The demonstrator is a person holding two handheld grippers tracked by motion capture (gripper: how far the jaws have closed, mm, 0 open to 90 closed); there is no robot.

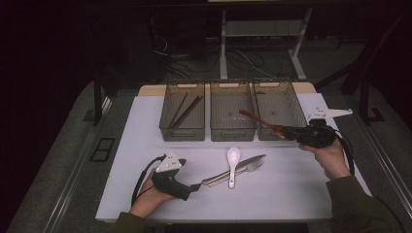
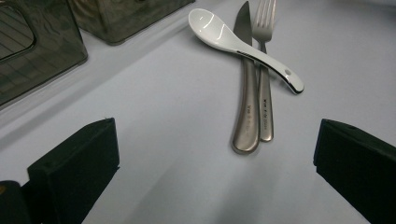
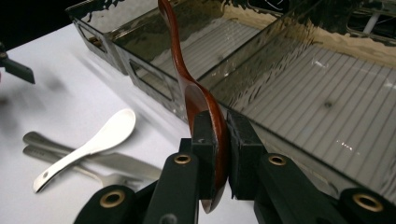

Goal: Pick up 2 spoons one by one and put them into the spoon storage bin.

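The brown wooden spoon point(image 3: 187, 88) sits bowl-first between the jaws of the right gripper point(image 3: 217, 154), its handle reaching up and away over the three dark bins; seen from the high view it hangs above the front edge of the right bin point(image 1: 279, 108). Those jaws are pinching the spoon's bowl, nearly closed on it. The left gripper point(image 1: 194, 187) rests low on the white surface point(image 1: 291, 189) with its jaws spread wide and nothing between them (the metal knife point(image 2: 246, 93) and fork point(image 2: 264, 84) lie just ahead, a white ceramic spoon point(image 2: 233, 39) crossed over both). The left bin point(image 1: 182, 111) holds dark chopsticks point(image 1: 185, 110); the middle bin point(image 1: 232, 111) shows only its ribbed floor.
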